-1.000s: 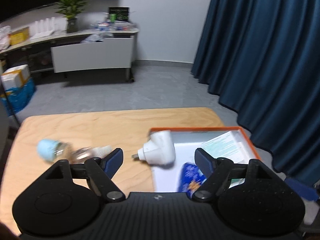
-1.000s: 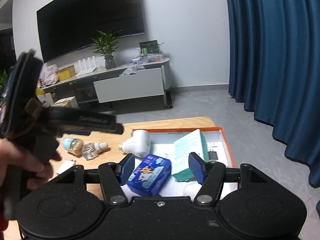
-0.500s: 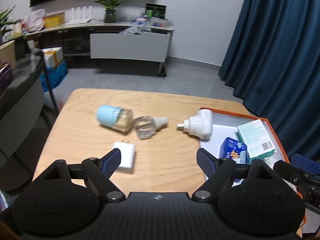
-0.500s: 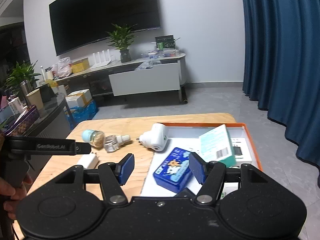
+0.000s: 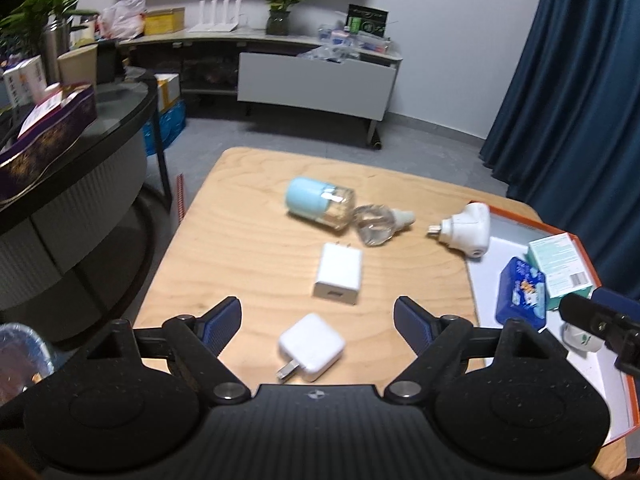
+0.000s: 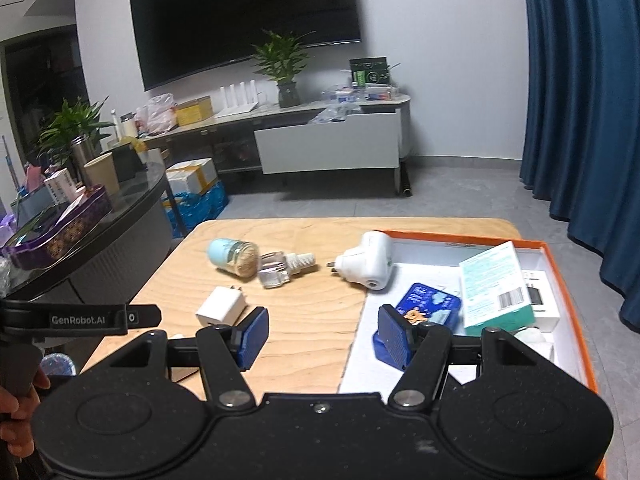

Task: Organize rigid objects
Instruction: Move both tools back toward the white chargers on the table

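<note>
Left wrist view: the left gripper (image 5: 317, 318) has swung away from the orange box (image 5: 582, 246) at the right edge. Its jaws have just been opening wide and hold nothing. Now the small white charger (image 5: 311, 346) lies between them near the bottom, probably next to grab.

Right gripper (image 6: 323, 334) is half open and holds nothing.

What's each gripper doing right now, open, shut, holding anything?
Left gripper: open, jaws have just been opening, nothing held; rounded white charger lies on the table between them.
Right gripper: open, empty.
</note>
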Demonstrator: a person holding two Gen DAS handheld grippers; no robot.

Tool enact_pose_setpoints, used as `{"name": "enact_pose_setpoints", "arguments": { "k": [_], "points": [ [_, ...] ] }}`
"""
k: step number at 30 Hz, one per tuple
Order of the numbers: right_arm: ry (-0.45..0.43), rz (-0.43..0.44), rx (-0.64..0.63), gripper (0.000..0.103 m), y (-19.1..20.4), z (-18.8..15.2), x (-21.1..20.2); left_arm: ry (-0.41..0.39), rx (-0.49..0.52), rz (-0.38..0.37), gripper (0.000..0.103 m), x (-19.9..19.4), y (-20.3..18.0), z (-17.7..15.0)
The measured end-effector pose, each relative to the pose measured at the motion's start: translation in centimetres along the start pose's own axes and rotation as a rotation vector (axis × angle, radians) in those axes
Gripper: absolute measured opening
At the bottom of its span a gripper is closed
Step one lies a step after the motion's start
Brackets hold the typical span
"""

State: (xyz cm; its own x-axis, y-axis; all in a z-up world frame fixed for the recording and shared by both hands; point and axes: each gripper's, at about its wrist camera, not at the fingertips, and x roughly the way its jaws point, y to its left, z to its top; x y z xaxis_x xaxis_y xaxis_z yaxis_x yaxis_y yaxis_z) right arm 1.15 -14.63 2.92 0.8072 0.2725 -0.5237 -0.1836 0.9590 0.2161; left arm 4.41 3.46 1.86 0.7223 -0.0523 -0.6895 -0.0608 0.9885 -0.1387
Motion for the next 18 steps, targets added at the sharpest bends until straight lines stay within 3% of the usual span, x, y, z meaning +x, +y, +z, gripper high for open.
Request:
{"name": "enact_pose_setpoints", "arguments": {
  "k": [10, 18],
  "points": [
    [0.031, 0.02, -0.027, 0.074, 1.5, -0.6, 0.9, 0.033, -0.03, 0.023, 0.085, 0.7, 1.9, -1.2],
    [0.047, 0.025, -0.028, 0.074, 1.6, -0.9, 1.5, 0.057, 0.009, -0.007, 0.085, 2.1, 1.5, -2.5]
  ]
}}
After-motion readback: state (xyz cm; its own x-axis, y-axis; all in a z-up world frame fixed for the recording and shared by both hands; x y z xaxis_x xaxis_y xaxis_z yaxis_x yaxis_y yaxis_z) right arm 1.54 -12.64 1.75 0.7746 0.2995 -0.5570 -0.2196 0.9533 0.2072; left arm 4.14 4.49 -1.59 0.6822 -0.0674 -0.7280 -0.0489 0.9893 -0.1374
